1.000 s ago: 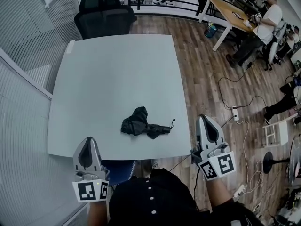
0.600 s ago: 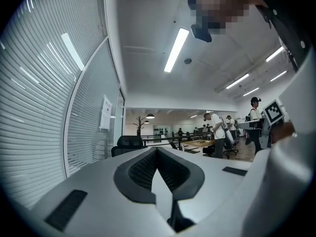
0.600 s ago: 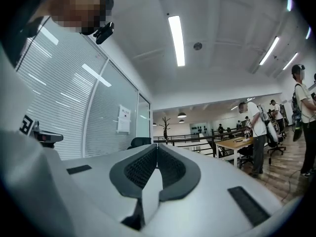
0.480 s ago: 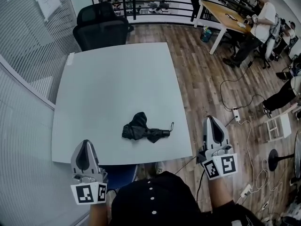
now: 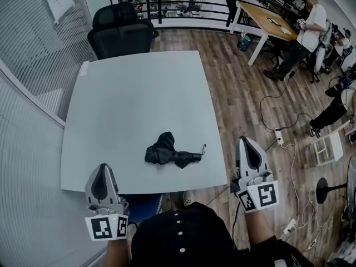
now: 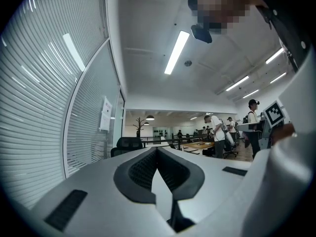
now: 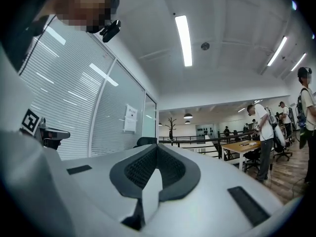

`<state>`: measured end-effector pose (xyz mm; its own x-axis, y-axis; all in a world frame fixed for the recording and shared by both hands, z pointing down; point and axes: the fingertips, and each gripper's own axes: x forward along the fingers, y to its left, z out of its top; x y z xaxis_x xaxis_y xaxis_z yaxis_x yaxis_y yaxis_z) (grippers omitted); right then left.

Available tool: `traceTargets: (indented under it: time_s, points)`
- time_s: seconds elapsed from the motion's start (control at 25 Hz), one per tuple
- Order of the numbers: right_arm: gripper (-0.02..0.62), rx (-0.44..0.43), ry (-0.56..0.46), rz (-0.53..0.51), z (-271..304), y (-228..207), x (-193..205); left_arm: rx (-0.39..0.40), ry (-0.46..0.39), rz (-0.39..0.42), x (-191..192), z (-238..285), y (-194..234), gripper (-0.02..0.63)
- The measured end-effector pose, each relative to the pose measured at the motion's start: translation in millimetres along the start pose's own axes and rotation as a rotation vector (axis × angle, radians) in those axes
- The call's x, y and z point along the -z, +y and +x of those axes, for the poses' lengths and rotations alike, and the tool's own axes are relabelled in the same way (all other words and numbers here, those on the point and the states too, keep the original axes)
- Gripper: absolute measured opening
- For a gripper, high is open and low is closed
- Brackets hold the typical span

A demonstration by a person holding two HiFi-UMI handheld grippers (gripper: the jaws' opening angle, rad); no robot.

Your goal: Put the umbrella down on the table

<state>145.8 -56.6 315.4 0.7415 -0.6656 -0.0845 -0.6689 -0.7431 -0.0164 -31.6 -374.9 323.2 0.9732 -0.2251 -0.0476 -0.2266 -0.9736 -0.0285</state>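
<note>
Umbrella [image 5: 171, 150] lies on the table [image 5: 133, 93], near its front edge (right half).

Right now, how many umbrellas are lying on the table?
1. A black folded umbrella lies on the white table, near its front edge and toward the right side. The tabletop is in full view, so none looks hidden.

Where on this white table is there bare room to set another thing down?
The far half of the table, between the umbrella and the black chair, is bare. So is the near-left strip from the umbrella to the table's left edge. Only the near middle, around the umbrella, is taken.
</note>
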Motion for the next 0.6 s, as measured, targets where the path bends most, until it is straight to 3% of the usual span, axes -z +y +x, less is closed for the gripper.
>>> traceTargets:
  time_s: [0.6]
  points:
    - [0.029,-0.017,0.013,-0.022,9.7,3.2,1.6,-0.029,0.008,-0.011,3.0,0.3,9.0,0.014]
